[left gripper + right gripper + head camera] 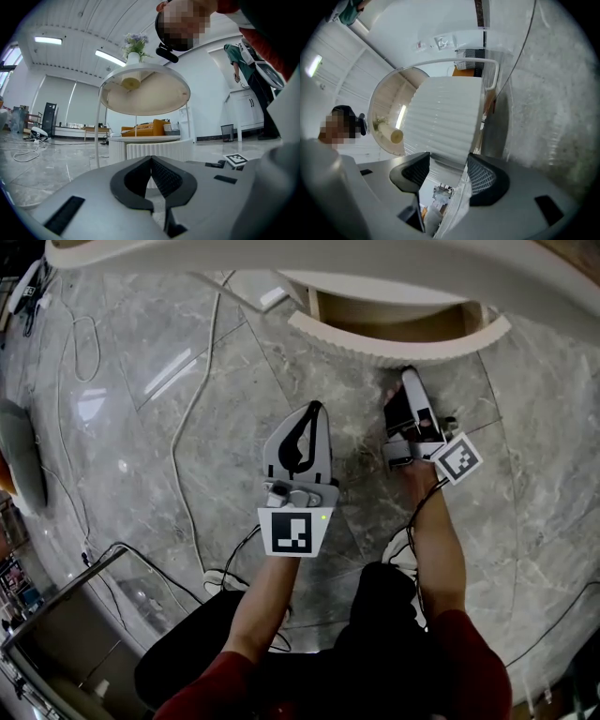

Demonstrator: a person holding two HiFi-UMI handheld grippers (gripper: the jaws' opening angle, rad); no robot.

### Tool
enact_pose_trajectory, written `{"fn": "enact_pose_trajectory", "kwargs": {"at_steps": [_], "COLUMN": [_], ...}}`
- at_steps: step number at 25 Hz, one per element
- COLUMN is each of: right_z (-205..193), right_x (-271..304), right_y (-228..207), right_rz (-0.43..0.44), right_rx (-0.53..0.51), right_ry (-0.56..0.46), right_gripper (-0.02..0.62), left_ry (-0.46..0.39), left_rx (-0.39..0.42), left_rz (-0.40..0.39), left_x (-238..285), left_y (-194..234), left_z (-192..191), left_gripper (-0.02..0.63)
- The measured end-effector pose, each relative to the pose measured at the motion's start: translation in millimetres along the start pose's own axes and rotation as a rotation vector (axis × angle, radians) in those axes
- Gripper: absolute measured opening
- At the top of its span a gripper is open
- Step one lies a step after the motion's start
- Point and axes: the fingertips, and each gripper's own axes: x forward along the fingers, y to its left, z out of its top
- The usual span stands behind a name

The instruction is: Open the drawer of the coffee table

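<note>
The white coffee table (281, 261) fills the top of the head view. Its drawer stands pulled out, with a curved ribbed front (403, 345) and tan wood inside. My right gripper (406, 379) lies rolled on its side just short of that front. In the right gripper view, the ribbed front (445, 117) fills the space ahead of the right gripper (447, 161), whose jaws stand wide and open with no pad pressing on it. My left gripper (312, 413) hovers over the floor to the left, shut and empty. In its own view the left gripper (151, 161) points level at the table (145, 91).
Cables (192, 409) trail over the grey marble floor at the left. A vase of flowers (134, 49) stands on the tabletop. A metal frame (56, 610) sits at the lower left. An orange sofa (150, 127) and a bin (227, 131) stand far behind.
</note>
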Motion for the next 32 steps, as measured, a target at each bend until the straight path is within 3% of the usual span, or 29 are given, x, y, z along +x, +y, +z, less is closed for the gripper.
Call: {"fn": "enact_pose_trajectory", "kwargs": {"at_steps": [15,24,28,32], "right_z": [-43.4,-46.8,-53.7,-54.6], "right_x": [-105.0,-111.6,-123.0,-130.6], "right_y": [44.8,48.5,38.9,41.0], "right_rz": [-0.065,-0.061,-0.205,-0.343], "right_rx": [0.009,0.010,-0.133,-0.434], "right_ry": [0.066,0.067,0.134,0.196], "right_gripper": [0.270,0.270,0.272,0.272], "left_ry": [0.022,0.032,0.038,0.039], "left_rx": [-0.039,-0.032,-0.025,-0.023], "left_rz": [0.073,0.060,0.059,0.057], "left_x": [-39.6,-41.8,-43.0,-44.0], "left_y": [13.7,11.1,10.6,9.1], "left_z": [-11.0,-15.8,-17.1,-18.4], "left_gripper": [0.015,0.014,0.015,0.015]}}
